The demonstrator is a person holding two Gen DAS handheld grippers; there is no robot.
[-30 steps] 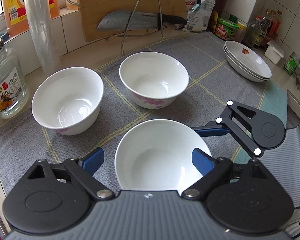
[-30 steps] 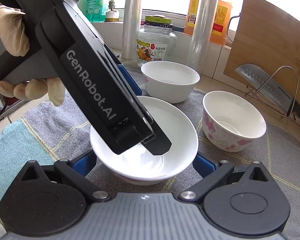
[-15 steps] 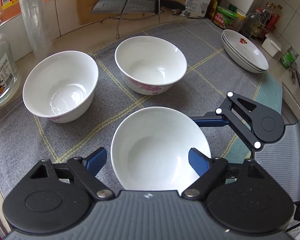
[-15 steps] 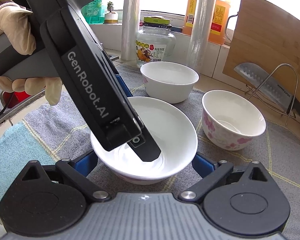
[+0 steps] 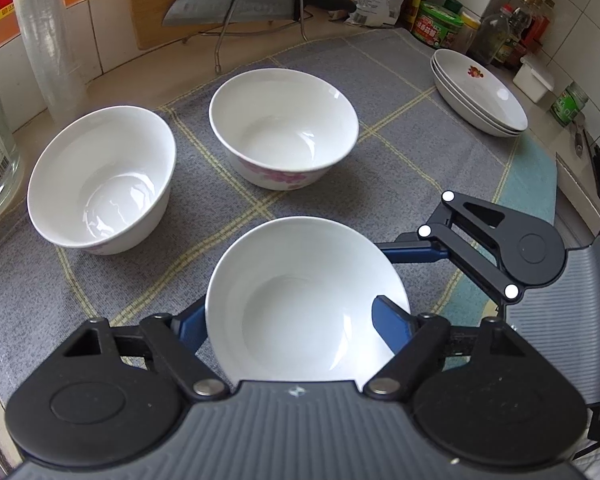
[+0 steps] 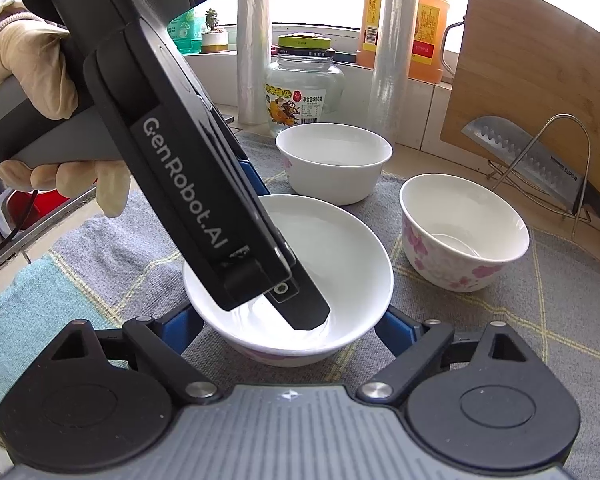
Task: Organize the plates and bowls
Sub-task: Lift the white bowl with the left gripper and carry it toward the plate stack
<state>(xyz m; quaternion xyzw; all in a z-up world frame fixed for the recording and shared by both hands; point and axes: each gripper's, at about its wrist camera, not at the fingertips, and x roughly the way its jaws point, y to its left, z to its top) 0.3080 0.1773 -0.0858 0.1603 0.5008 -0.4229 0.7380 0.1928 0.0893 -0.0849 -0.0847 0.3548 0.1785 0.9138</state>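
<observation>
Three white bowls with pink flowers stand on the grey checked cloth (image 5: 400, 152). Both grippers surround the near bowl (image 5: 300, 300), and both sets of jaws are closing. My left gripper (image 5: 288, 326) has one blue finger beside the bowl's left rim, while its other finger (image 6: 306, 314) hangs over the inside of the right rim without pressing. My right gripper (image 6: 290, 328) holds the near bowl (image 6: 340, 248) low on its wall, a pad against each side. The other two bowls (image 5: 100, 180) (image 5: 284, 128) sit behind. A stack of white plates (image 5: 480, 96) lies at the far right.
A cleaver on a wire rack (image 5: 236, 4) leans against a wooden board at the back. A glass jar (image 6: 304, 88), rolls of film and oil bottles line the window ledge. Condiment jars (image 5: 440, 24) crowd the back right corner. A gloved hand (image 6: 32, 68) holds the left gripper.
Both pairs of fingers have drawn in around the near bowl. The left gripper has tipped further down over it. The bowl has stayed where it was.
</observation>
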